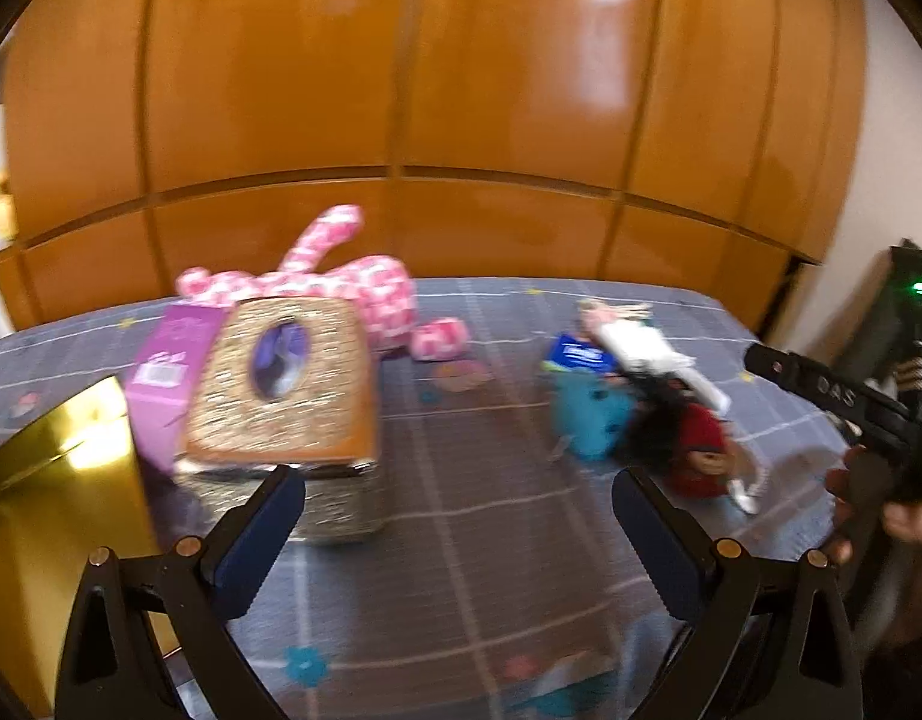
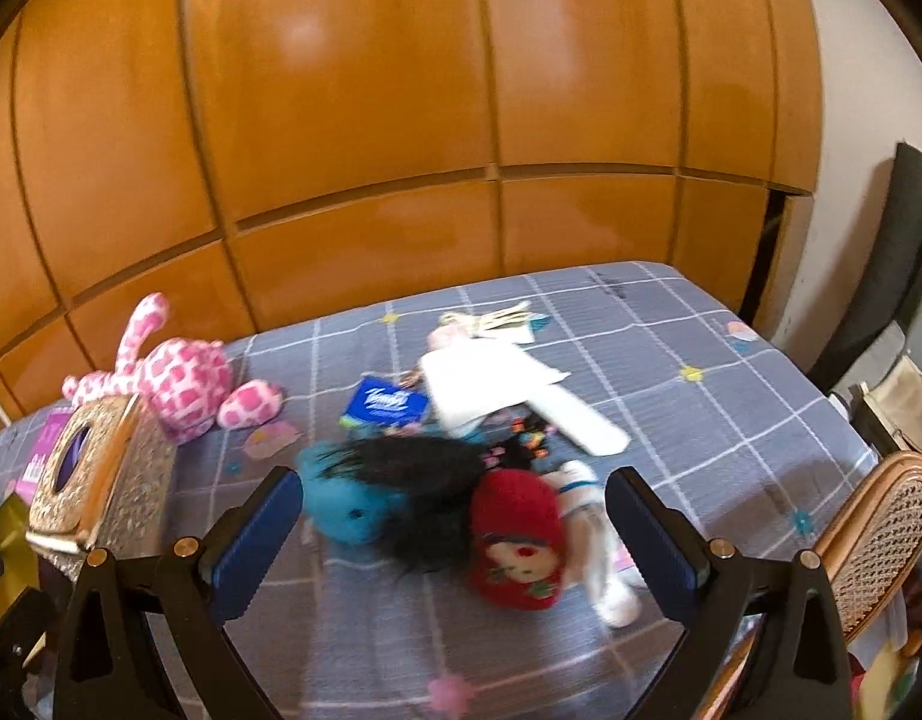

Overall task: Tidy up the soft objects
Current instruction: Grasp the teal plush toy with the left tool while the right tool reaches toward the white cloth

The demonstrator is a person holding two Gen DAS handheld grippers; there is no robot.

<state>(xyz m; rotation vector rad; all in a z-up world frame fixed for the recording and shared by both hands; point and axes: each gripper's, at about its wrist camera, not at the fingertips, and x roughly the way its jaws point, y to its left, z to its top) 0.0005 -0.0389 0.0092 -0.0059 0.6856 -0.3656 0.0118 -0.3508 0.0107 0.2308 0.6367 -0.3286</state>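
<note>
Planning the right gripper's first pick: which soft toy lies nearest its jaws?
The red doll, lying between the open jaws; the teal plush sits left, the pink spotted plush far back.

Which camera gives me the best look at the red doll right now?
The right wrist view: the red doll lies close, between the open fingers of the right hand-held gripper, its face visible. The left wrist view shows it smaller, off to the right, blurred, partly behind black hair.
</note>
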